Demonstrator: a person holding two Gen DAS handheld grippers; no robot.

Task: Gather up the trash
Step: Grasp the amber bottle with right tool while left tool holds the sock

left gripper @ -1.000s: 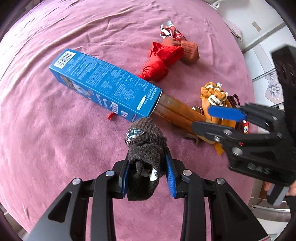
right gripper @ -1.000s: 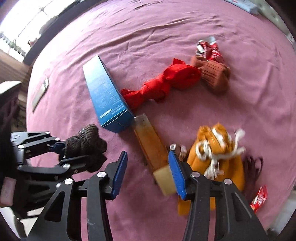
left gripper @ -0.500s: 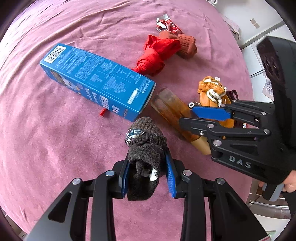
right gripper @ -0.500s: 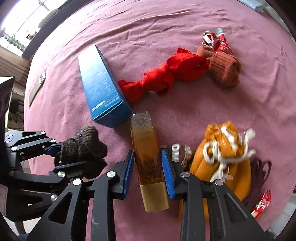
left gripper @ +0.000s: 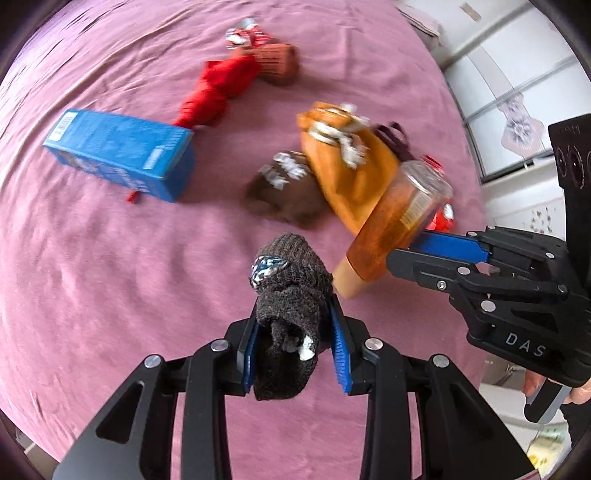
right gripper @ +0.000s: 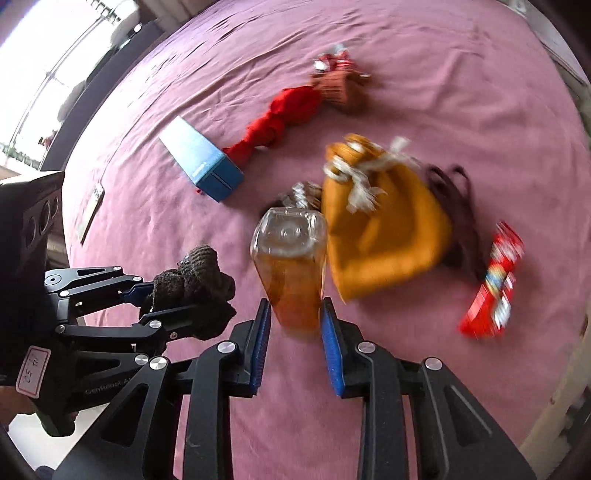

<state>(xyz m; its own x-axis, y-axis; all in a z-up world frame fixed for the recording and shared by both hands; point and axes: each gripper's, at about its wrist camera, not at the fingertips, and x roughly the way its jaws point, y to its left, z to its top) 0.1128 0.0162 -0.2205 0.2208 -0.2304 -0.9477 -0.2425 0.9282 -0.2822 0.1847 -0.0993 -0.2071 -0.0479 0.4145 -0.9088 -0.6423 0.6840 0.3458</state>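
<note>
My left gripper (left gripper: 293, 354) is shut on a dark grey knitted sock (left gripper: 290, 295) with a bit of foil wrapper tucked in its top, held above the purple bedspread (left gripper: 92, 277). My right gripper (right gripper: 295, 343) is shut on an amber bottle (right gripper: 291, 269) with a tan cap, lifted off the cloth and tilted; the bottle (left gripper: 399, 214) shows at the right of the left wrist view. In the right wrist view the left gripper (right gripper: 147, 299) with the sock (right gripper: 195, 284) hangs at the left.
On the bedspread lie a blue carton (left gripper: 122, 155), a red cloth (left gripper: 218, 92), a brown sock (left gripper: 277, 62) with a foil wrapper (left gripper: 243, 31), an orange drawstring pouch (right gripper: 380, 218), a brown sock (left gripper: 288, 188), a dark cord (right gripper: 454, 195) and a red packet (right gripper: 495, 280). The bed edge runs along the right.
My right gripper has closed on the amber bottle and lifted it off the cloth, away from the blue carton. Both grippers have shifted across the bed; the left still holds the grey sock.
</note>
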